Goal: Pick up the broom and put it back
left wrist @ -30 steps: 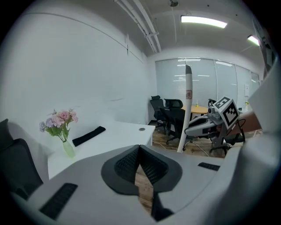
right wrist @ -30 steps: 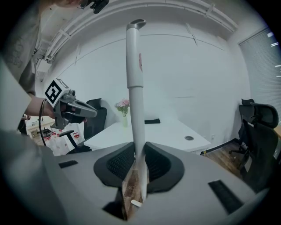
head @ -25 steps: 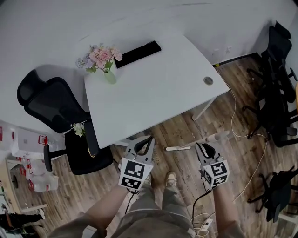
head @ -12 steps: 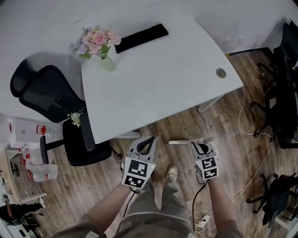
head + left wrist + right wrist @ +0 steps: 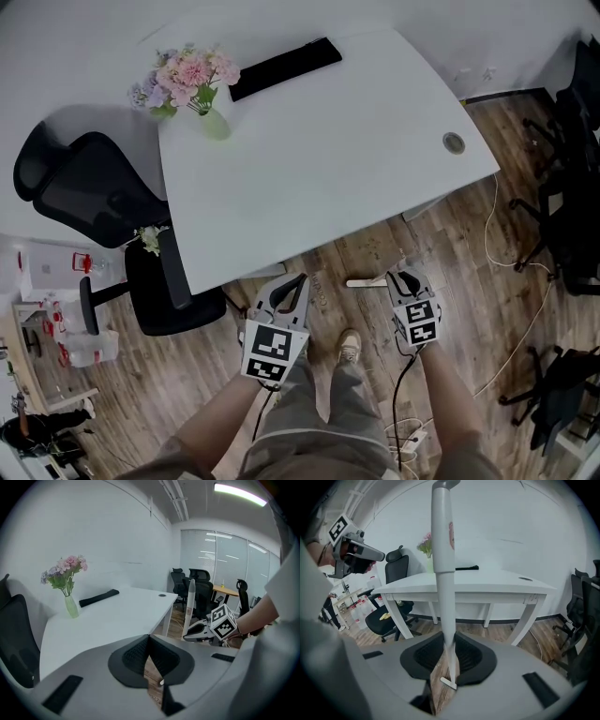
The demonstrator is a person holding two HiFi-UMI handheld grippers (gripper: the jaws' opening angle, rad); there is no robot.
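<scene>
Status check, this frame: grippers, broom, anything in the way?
Left gripper shut, empty. Right gripper shut on broom, held upright. Desk ahead, not touching.

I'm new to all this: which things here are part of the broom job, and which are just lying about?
Part of the job: broom, its white handle clamped in the right tool; left tool, closed and empty.
Just lying about: white table, vase of flowers and black bar on it, black office chair.

White broom (image 5: 442,550), white table (image 5: 328,159) — pink flowers (image 5: 192,70), brown wood-grain floor (image 5: 464,272).
</scene>
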